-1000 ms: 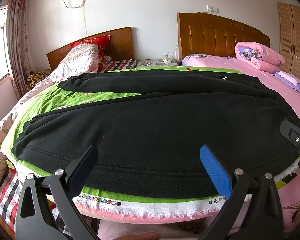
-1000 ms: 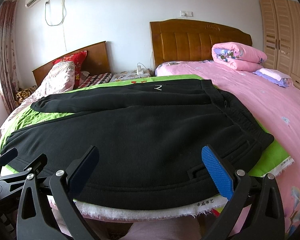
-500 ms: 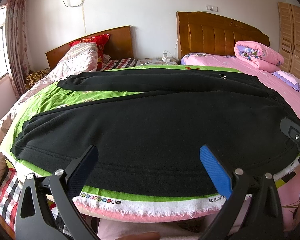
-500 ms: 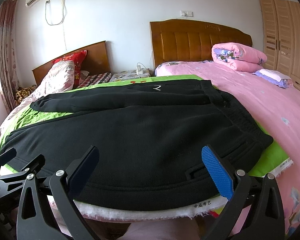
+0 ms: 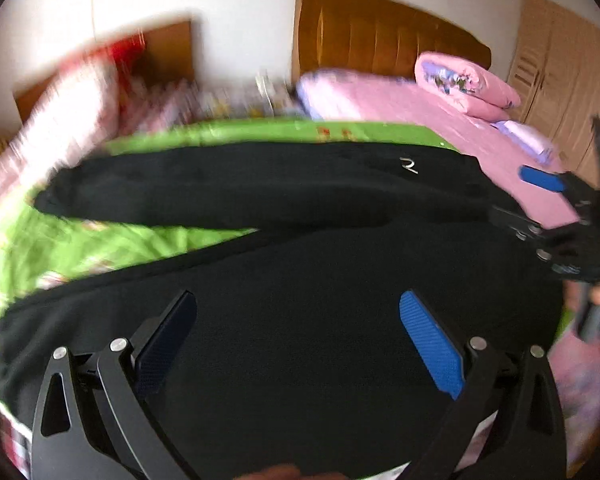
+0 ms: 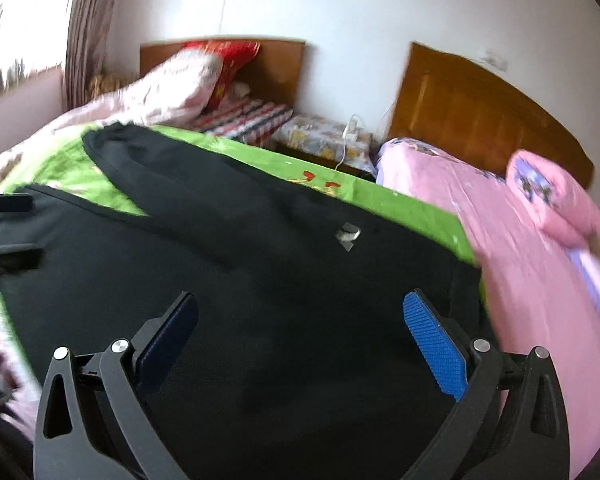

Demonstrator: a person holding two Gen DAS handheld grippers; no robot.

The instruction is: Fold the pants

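Black pants [image 5: 300, 280], small white logo [image 5: 409, 165] unreadable, both tongs spread above.

pants [image 5: 300, 280]: black, small pale logo mark
sheet [image 5: 100, 240]: bright green, printed with small red figures
bedspread [image 6: 520, 248]: pink
rolled quilt [image 5: 464, 84]: pink, purple floral print
headboards [image 5: 380, 36]: orange-brown wood
pillow [image 6: 224, 60]: red (pattern blurred)
left gripper [image 5: 298, 340]: black, blue pads
right gripper [image 6: 300, 340]: black, blue pads

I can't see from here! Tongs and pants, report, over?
Left tongs open, right tongs open, both empty. Black pants spread flat on green sheet, unfolded. Nothing on top.
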